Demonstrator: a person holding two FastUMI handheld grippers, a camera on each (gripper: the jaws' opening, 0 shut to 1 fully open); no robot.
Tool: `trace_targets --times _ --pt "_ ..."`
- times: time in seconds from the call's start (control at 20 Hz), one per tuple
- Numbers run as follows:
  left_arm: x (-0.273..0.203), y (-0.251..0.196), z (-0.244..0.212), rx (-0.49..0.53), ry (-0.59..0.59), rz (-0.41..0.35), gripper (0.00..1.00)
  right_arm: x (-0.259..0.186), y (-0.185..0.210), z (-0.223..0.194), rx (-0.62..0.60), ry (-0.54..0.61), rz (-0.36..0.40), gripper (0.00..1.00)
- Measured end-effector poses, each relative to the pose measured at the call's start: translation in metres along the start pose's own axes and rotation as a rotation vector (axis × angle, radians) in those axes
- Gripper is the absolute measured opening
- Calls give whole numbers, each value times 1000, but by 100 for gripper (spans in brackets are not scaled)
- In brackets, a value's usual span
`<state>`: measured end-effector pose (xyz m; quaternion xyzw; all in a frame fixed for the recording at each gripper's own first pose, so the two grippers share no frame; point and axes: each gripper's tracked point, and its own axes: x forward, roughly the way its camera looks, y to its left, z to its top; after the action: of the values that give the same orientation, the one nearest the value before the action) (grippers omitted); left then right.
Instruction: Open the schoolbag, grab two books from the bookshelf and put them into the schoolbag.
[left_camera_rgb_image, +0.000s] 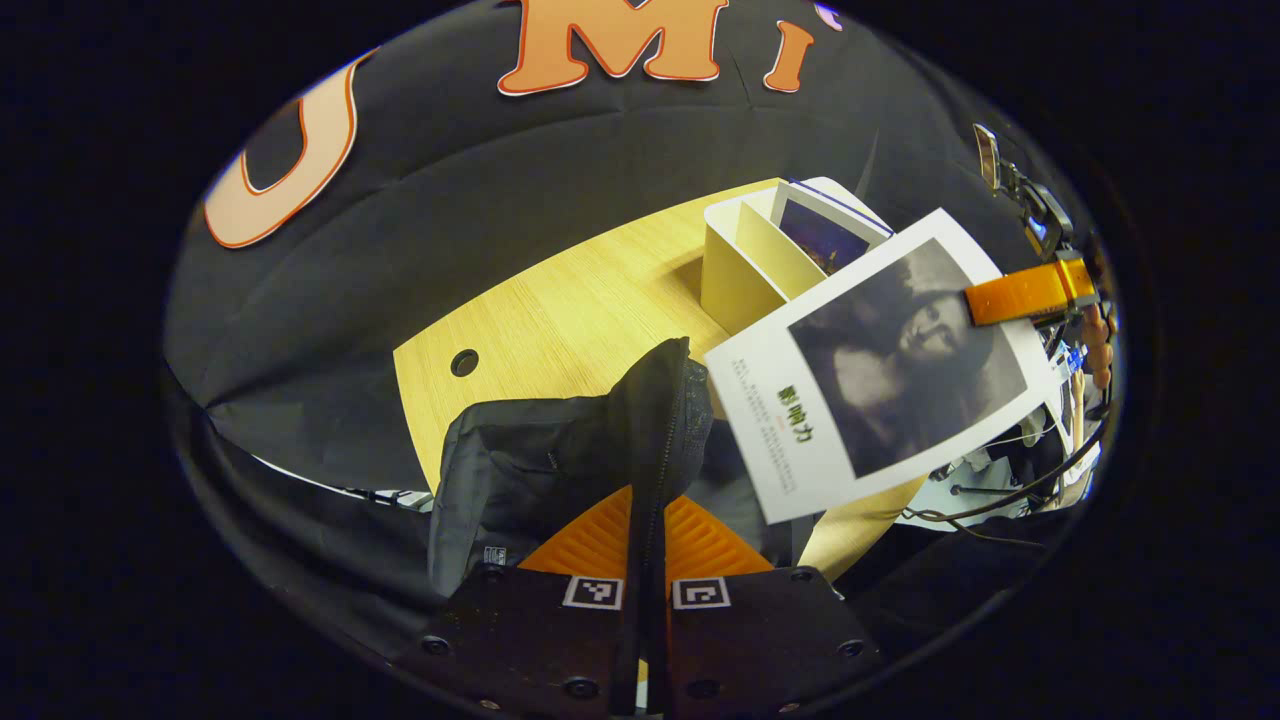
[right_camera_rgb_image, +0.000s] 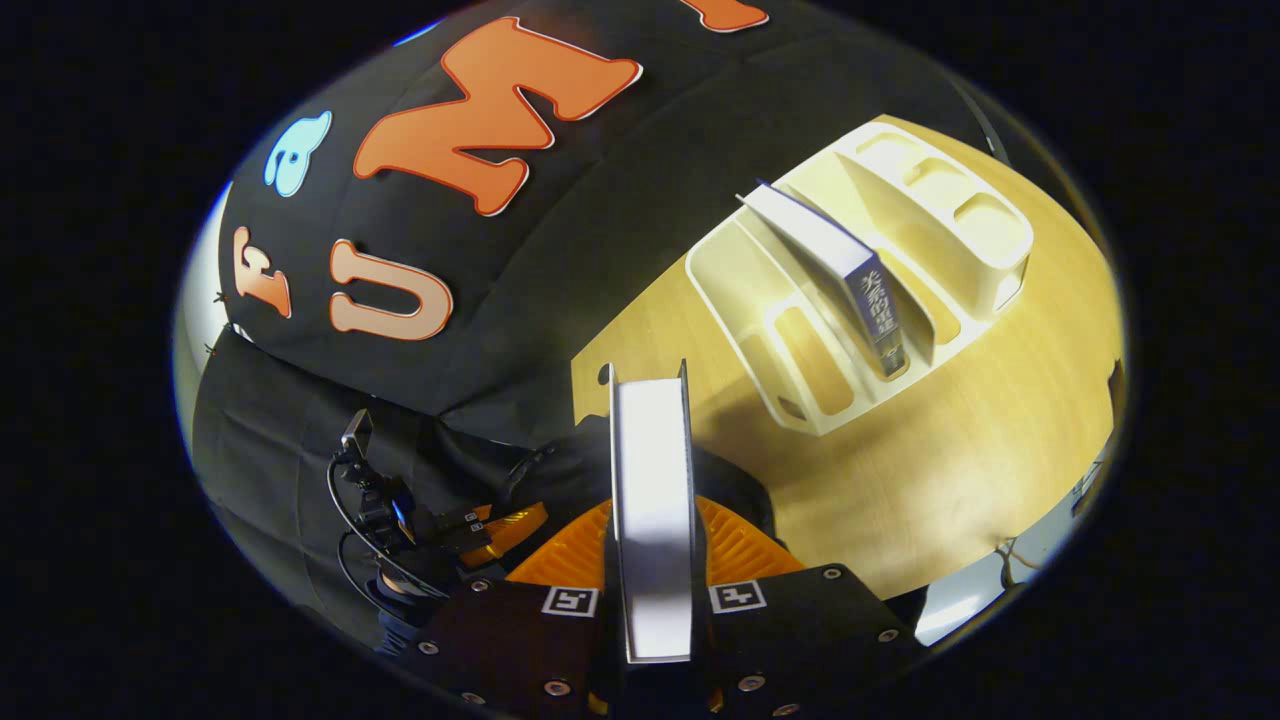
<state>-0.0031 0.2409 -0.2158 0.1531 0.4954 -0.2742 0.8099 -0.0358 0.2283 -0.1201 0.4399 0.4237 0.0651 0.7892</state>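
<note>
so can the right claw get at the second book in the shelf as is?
Probably not yet. The right claw is shut on a book, so it is occupied. The way to the book left in the bookshelf looks free: it leans in a slot of the rack with bare table between.

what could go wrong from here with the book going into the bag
1. The left gripper pinches just one edge of the black schoolbag by the zipper; the mouth looks narrow, so the book could catch on the rim.
2. The right gripper holds the white book near one end, so most of it hangs free and might tilt or slip.
3. The other book leans tilted in the bookshelf and may tip if bumped.
</note>
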Motion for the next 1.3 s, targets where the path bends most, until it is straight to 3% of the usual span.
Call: trace_targets --times 0.3,0.6,1.05,1.2,1.3 --pt "0 -9 0 -20 -16 -12 4 44 14 -26 33 -18 95 25" --pt "1 -18 2 -48 -36 -22 4 92 -9 -60 139 -11 117 25" --pt "2 -39 8 -59 -63 -53 4 157 2 -94 137 -34 142 25" --pt "7 -45 5 -62 -61 -64 4 184 -4 -100 89 -36 115 25" --pt "8 -50 3 -64 -62 -73 4 195 -1 -105 129 -27 129 25"
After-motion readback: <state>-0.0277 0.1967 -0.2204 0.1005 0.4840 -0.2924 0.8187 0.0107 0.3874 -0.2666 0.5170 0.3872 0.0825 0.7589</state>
